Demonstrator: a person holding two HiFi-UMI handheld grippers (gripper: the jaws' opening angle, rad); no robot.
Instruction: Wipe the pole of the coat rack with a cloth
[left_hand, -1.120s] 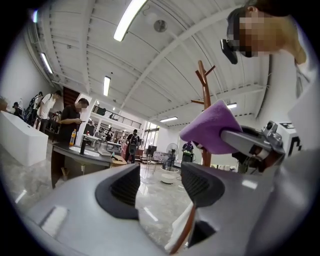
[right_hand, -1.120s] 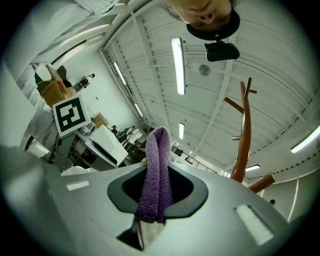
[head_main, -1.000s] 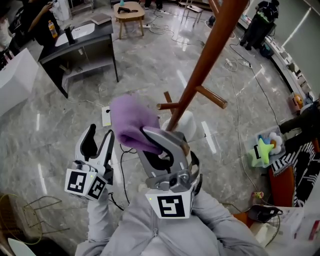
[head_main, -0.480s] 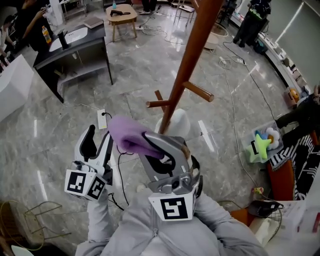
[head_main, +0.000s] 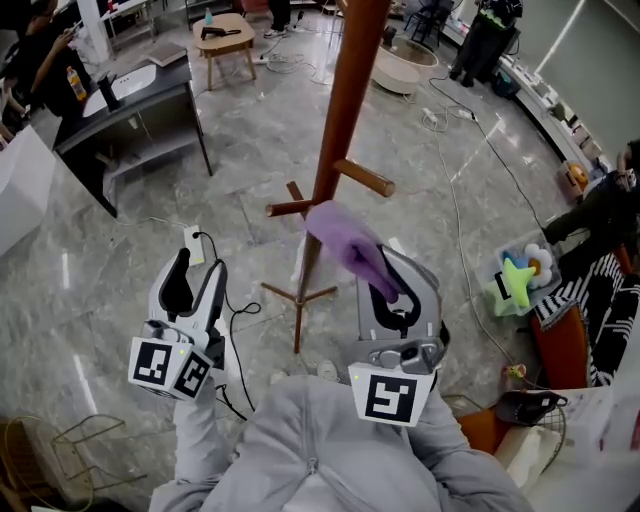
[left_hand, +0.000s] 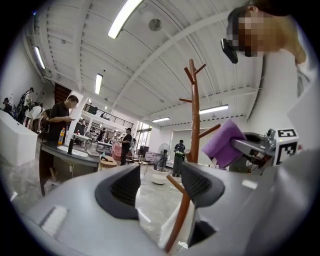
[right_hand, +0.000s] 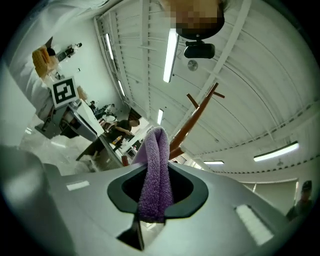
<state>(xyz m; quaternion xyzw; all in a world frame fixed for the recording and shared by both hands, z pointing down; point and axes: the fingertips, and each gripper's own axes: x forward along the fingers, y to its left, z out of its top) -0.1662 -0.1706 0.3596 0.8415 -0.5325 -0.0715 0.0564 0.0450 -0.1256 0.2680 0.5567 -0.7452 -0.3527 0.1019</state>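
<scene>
The brown wooden coat rack pole (head_main: 340, 110) leans up from its tripod base (head_main: 298, 292), with short pegs (head_main: 362, 178) partway up. My right gripper (head_main: 392, 283) is shut on a purple cloth (head_main: 343, 238). The cloth's free end lies just right of the pole, below the pegs; I cannot tell whether it touches. In the right gripper view the cloth (right_hand: 155, 172) is pinched between the jaws, with the pole (right_hand: 192, 120) beyond. My left gripper (head_main: 198, 268) hangs open and empty to the pole's left. The left gripper view shows the pole (left_hand: 194, 115) and cloth (left_hand: 225, 142).
A black desk (head_main: 140, 105) and a small wooden table (head_main: 226, 28) stand at the back left. A white power strip (head_main: 193, 241) and cables lie on the marble floor. Toys (head_main: 517, 280) sit at the right. A wire basket (head_main: 45, 455) is at the lower left.
My right gripper has carried the purple cloth from the pole's left side across to its right side. The left gripper has stayed where it was.
</scene>
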